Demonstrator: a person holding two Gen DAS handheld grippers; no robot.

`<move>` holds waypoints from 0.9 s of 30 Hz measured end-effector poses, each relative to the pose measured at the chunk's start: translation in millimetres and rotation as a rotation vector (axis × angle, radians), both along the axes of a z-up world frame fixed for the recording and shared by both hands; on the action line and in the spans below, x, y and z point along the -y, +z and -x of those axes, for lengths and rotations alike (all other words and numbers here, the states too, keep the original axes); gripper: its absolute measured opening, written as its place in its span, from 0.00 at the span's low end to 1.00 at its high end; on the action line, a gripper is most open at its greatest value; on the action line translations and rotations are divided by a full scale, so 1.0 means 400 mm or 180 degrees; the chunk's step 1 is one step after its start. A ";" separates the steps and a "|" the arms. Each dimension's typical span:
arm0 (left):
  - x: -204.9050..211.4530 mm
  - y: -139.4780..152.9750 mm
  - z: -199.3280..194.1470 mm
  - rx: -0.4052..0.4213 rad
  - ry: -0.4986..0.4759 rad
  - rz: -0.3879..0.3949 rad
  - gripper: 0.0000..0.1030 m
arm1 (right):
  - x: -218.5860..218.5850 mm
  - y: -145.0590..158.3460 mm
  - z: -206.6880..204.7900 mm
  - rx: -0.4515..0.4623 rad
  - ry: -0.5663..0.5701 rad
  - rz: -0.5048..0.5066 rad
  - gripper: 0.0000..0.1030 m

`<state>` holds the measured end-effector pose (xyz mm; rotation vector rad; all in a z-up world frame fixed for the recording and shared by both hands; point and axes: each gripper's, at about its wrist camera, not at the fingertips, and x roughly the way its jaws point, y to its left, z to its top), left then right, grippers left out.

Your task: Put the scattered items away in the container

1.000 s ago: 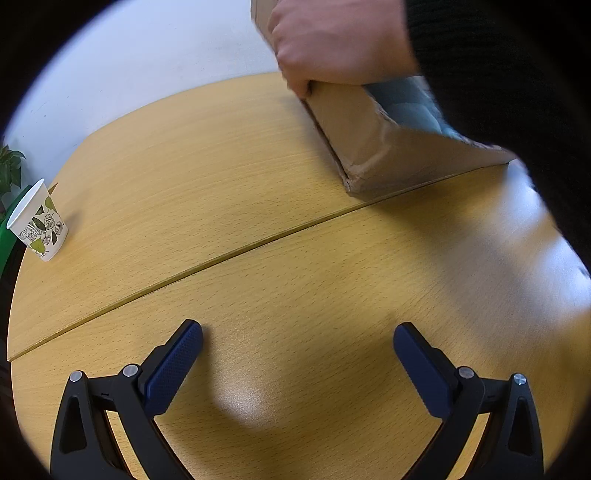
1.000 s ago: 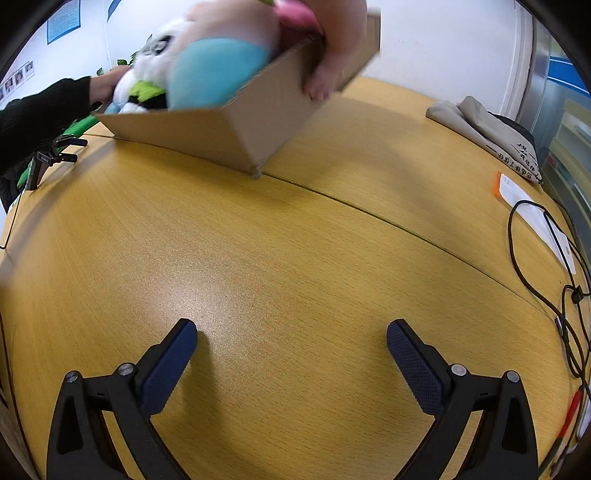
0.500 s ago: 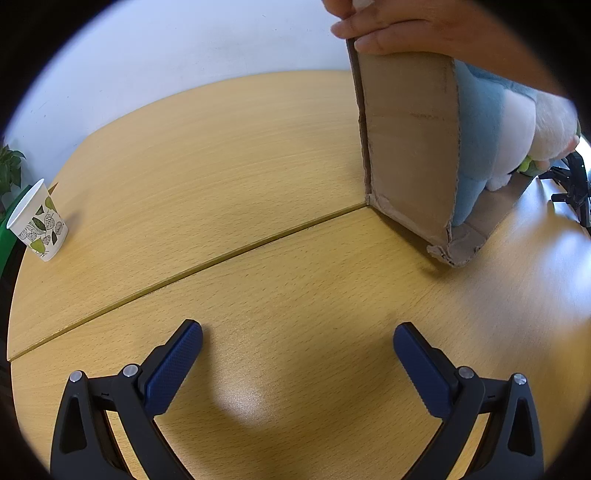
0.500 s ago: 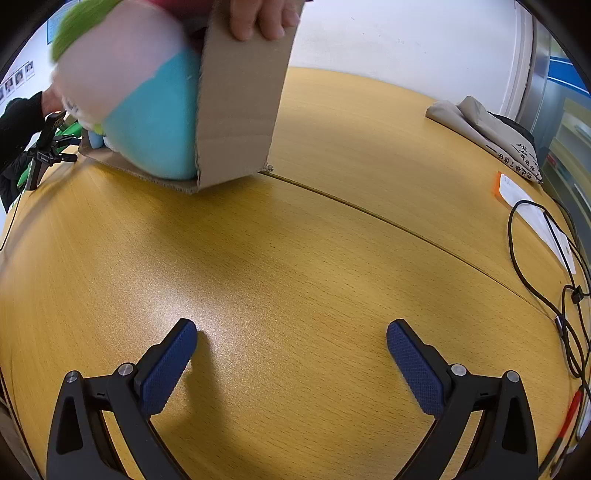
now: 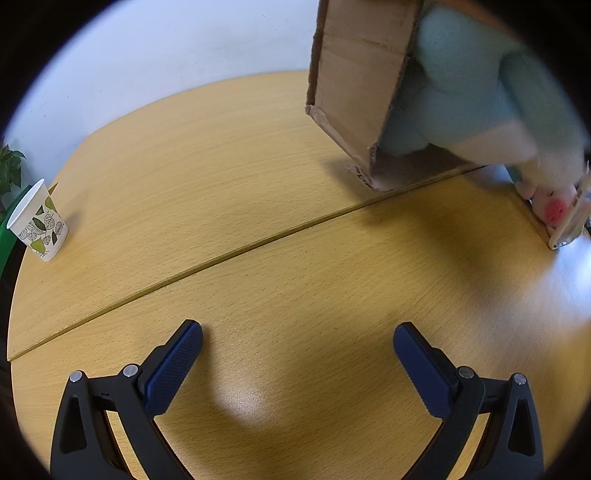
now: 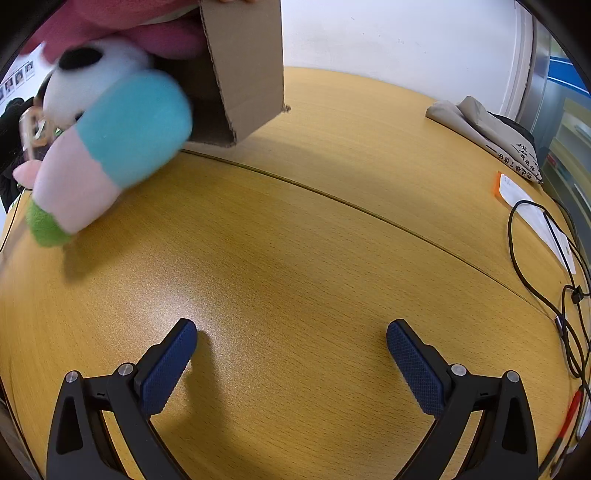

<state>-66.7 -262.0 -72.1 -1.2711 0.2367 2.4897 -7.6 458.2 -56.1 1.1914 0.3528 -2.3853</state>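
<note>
A person tips a cardboard box (image 6: 243, 62) above the far side of the wooden table (image 6: 295, 258). A plush roll in blue, pink and green (image 6: 107, 155) slides out of its mouth onto the tabletop, with a black-and-white panda plush (image 6: 88, 81) and a pink plush (image 6: 122, 22) behind it. In the left wrist view the box (image 5: 351, 74) is upended at the upper right and the blue plush (image 5: 472, 85) spills from it, blurred. My left gripper (image 5: 297, 354) and my right gripper (image 6: 291, 350) both rest low over the table, open and holding nothing.
A leaf-patterned paper cup (image 5: 37, 221) stands at the table's left edge by a green plant. On the right lie a folded beige cloth (image 6: 487, 136), a paper slip (image 6: 532, 210) and a black cable (image 6: 546, 266). A seam crosses the tabletop.
The box was lifted off the table and turned over further; the plush toys that sat inside now tumble out toward the tabletop. Both grippers have stayed still.
</note>
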 end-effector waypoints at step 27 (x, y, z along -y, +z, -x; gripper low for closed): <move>-0.003 0.006 0.000 0.0001 -0.0004 0.0000 1.00 | -0.001 0.001 -0.003 -0.0001 -0.0003 0.0001 1.00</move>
